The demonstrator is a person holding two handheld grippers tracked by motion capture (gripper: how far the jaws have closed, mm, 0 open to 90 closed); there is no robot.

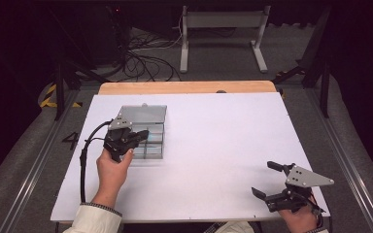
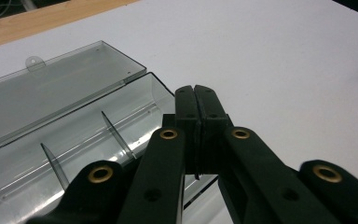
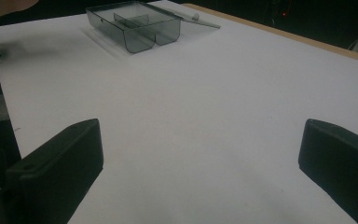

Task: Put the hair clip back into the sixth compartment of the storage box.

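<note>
Left gripper: jaws pressed together with nothing between them, tips hanging over the near right end of the box.
Clear plastic box: directly under and ahead of the left gripper's tips, its lid laid flat open on the far side; thin dividers split the tray into compartments, which look empty, though the glare makes that hard to confirm.
Step in hand: most likely working the box with the closed tips, perhaps nudging it or reaching for the lid.
Doing it well: keep the tips low and slow, push on the wall rather than a divider, and avoid sliding the light box across the white board.
Right gripper: jaws spread wide, resting well to the right of the box, holding nothing.
</note>
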